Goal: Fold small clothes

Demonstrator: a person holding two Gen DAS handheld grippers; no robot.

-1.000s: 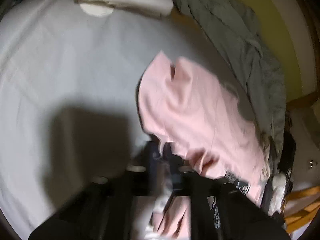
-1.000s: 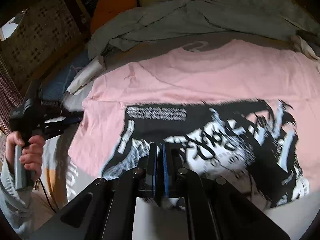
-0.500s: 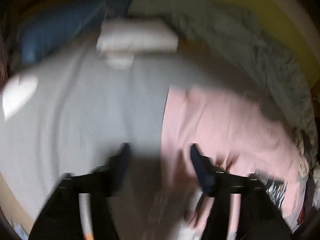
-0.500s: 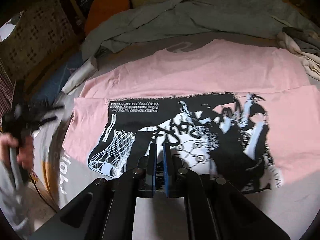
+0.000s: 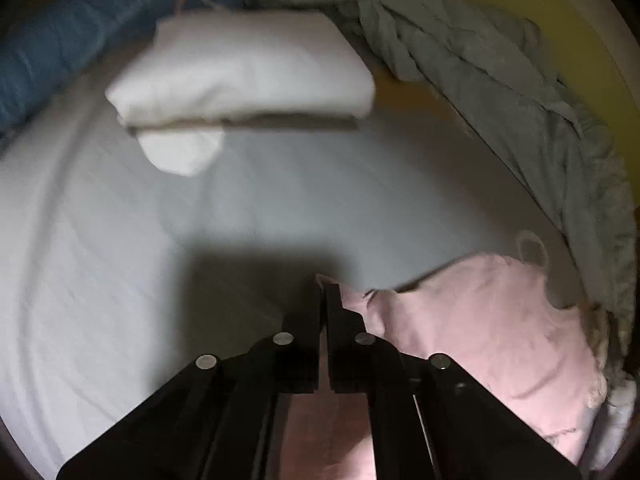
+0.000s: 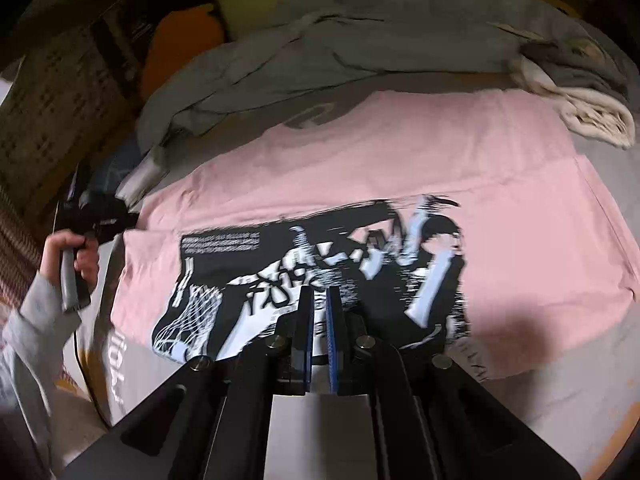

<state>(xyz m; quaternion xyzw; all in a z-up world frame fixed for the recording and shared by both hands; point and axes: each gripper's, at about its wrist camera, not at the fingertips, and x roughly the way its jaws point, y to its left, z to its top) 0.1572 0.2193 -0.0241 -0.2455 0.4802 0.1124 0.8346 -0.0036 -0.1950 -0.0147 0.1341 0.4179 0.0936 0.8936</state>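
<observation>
1. Left wrist view: left gripper [image 5: 324, 292] jaws pinched on one pink t-shirt [image 5: 472, 332] edge; one folded white garment [image 5: 244, 68] beyond.
2. Right gripper [image 6: 318, 300] jaws narrow over the shirt's black print [image 6: 320, 256], grip unclear; shirt lies flat on grey sheet [image 6: 540, 400].

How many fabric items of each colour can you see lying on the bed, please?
Pink: 1, the printed T-shirt
White: 1, the folded garment
Grey-green: 1, the rumpled blanket
Cream: 1, the bunched cloth
Blue: 1, the fabric
Total: 5
</observation>
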